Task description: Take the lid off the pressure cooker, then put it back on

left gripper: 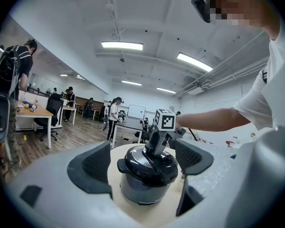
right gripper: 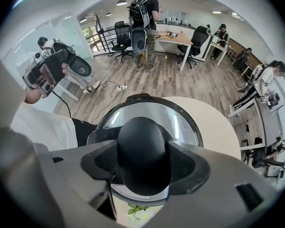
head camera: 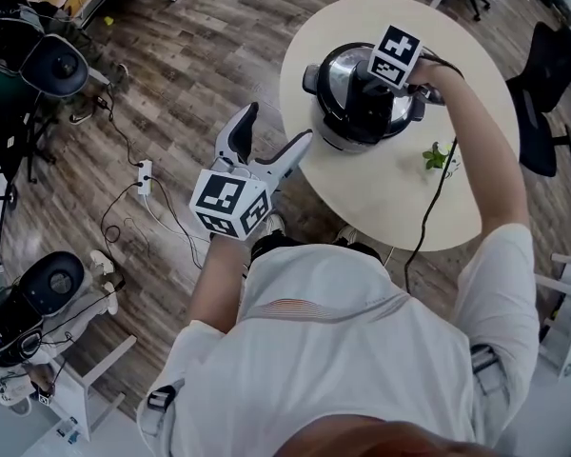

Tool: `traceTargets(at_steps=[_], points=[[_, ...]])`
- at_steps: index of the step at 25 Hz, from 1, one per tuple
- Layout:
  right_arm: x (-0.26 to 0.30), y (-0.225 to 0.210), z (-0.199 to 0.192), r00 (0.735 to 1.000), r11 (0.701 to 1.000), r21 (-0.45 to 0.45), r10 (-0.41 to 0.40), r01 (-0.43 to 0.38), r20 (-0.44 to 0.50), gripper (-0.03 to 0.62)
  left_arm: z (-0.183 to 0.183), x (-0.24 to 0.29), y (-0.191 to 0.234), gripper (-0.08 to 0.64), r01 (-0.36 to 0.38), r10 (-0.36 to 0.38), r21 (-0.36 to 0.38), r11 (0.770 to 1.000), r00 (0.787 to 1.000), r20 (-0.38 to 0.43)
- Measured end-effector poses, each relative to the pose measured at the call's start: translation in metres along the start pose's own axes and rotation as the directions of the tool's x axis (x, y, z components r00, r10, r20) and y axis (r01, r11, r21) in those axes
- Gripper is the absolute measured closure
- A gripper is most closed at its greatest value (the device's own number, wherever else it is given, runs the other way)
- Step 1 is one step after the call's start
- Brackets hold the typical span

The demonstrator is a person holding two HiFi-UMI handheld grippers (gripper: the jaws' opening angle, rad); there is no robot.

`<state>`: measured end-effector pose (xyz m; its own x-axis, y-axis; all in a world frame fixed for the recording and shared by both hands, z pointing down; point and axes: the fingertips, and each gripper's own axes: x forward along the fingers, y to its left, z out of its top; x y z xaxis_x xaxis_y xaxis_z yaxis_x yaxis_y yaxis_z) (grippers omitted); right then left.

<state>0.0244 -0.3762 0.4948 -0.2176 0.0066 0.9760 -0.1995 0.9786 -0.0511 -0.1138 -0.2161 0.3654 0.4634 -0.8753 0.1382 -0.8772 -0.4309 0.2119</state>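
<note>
Gripping the pressure cooker by its lid handle, lid on.

Sits a bit left of the middle of the pale round table, with the shiny lid seated flat on the pot. Pinched on the fat black handle from straight above by the right gripper, with the pads pressed against both sides of it. Holding the left gripper out past the near-left edge of the table, roughly level and aimed at the cooker but well apart from it, fingers spread wide and gripping nothing. Also got a little green sprig lying on the table just right of the cooker, next to a black cable trailing off the near edge. Wood floor all around, plus a white power strip lying out to the left.
</note>
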Motion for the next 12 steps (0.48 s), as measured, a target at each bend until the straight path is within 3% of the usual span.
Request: traceTargets(at_steps=[5, 8, 10, 12], points=[[0.003, 0.000, 0.000, 1.000, 1.000, -0.006, 0.001, -0.001, -0.029, 0.285, -0.027, 0.017, 0.014, 0.137, 0.040, -0.043, -0.071, 0.997, 0.998, -0.043], [0.003, -0.001, 0.000, 1.000, 1.000, -0.002, -0.004, 0.003, -0.026, 0.284, -0.049, 0.037, 0.028, 0.137, 0.086, -0.103, -0.220, 0.972, 0.992, -0.067], [0.002, -0.002, 0.001, 0.999, 1.000, 0.004, -0.002, 0.003, -0.040, 0.284, -0.064, 0.054, 0.042, 0.137, 0.108, -0.141, -0.375, 0.921, 0.988, -0.062], [0.003, -0.001, 0.002, 0.998, 1.000, 0.008, -0.002, 0.003, -0.057, 0.283, -0.080, 0.073, 0.058, 0.138, 0.121, -0.168, -0.545, 0.830, 0.985, -0.036]])
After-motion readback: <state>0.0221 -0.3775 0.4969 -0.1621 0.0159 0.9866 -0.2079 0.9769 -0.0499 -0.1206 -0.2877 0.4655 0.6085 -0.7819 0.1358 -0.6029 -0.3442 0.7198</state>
